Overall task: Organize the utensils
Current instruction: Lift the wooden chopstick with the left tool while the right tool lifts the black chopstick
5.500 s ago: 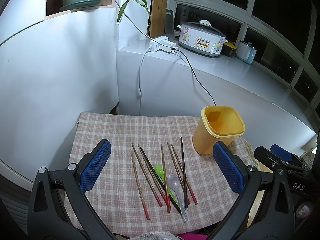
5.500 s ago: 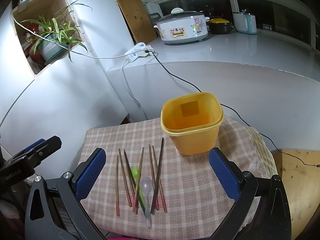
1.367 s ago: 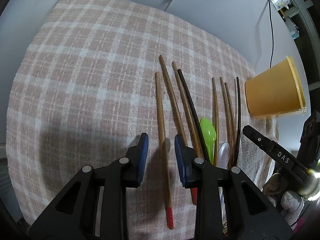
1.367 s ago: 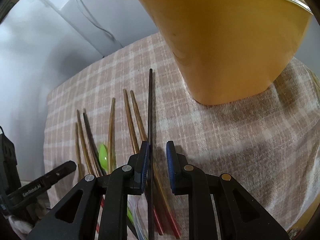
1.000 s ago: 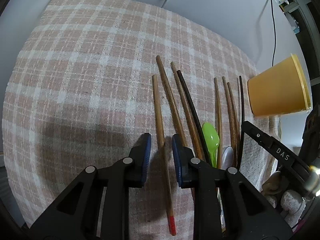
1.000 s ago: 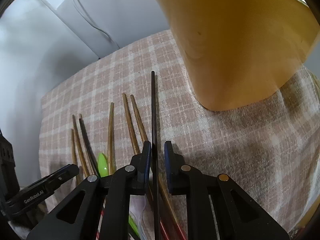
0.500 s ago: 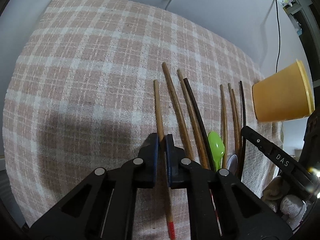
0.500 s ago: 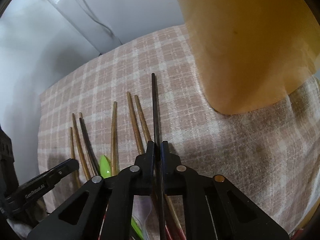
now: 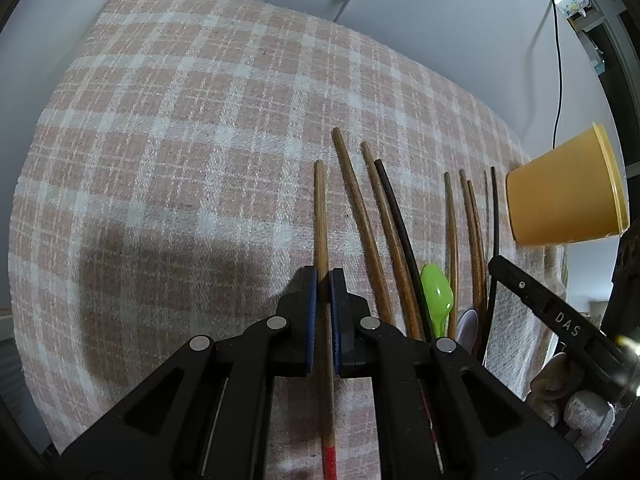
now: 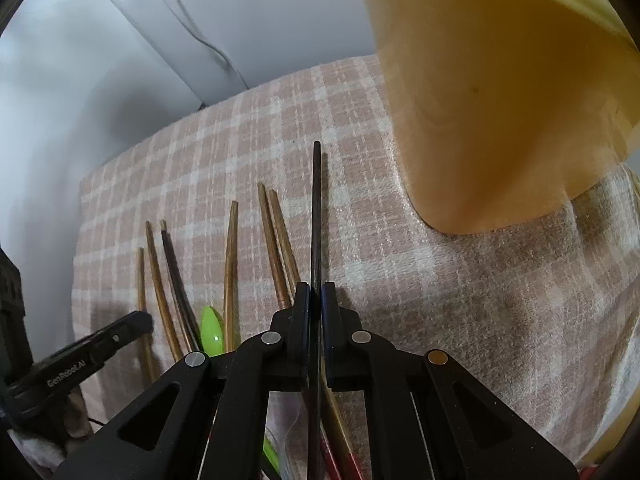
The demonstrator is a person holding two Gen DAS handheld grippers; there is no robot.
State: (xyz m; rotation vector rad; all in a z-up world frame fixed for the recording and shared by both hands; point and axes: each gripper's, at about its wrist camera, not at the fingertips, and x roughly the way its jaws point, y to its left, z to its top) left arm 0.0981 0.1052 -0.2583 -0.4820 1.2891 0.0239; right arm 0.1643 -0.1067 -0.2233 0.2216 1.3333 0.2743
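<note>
Left wrist: tongs point(image 9: 323, 276) now tight on chopstick point(image 9: 321, 216)

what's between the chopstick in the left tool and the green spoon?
Left wrist view: between the red-tipped chopstick and green spoon lie two brown chopsticks and one dark chopstick.

The left gripper point(image 9: 323, 276) has matte black plastic arms with triangular cut-outs, round silver rivets and blue ribbed pads point(image 9: 312, 312). The right gripper point(image 10: 315, 292) is built alike, with one brass-coloured rivet; white "DAS" lettering marks its side, "GenRobot.AI" the left one's
</note>
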